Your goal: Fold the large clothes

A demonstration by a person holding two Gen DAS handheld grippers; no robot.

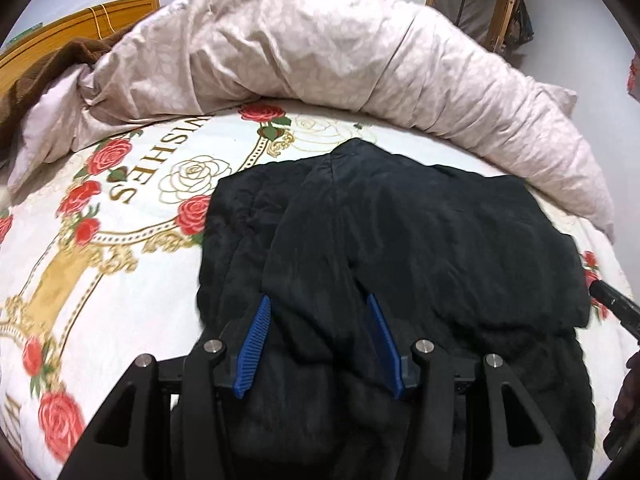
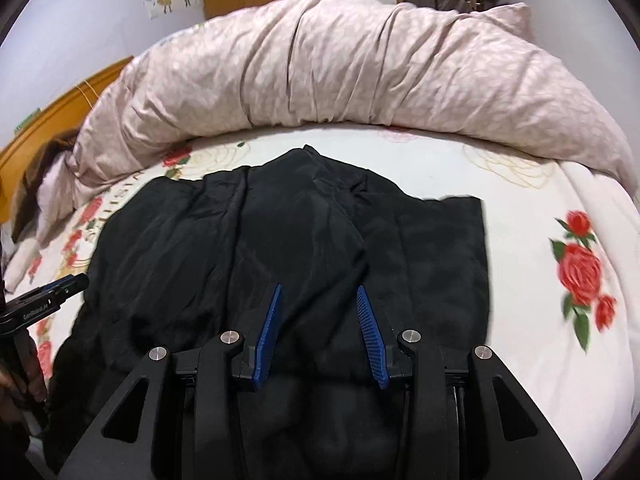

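Note:
A large black garment (image 1: 400,240) lies partly folded on the bed, with folded layers stacked in its middle. It also shows in the right wrist view (image 2: 304,240). My left gripper (image 1: 318,300) hovers over the garment's near middle, jaws open and empty. My right gripper (image 2: 319,292) hovers over the garment's near middle too, jaws open and empty. The right gripper's tip shows at the right edge of the left wrist view (image 1: 614,300). The left gripper shows at the left edge of the right wrist view (image 2: 48,292).
The bed sheet (image 1: 120,240) is white with red roses and gold lettering. A bunched pink duvet (image 1: 320,52) lies along the far side of the bed. A brown blanket (image 1: 24,80) and a wooden headboard (image 1: 60,28) are at far left.

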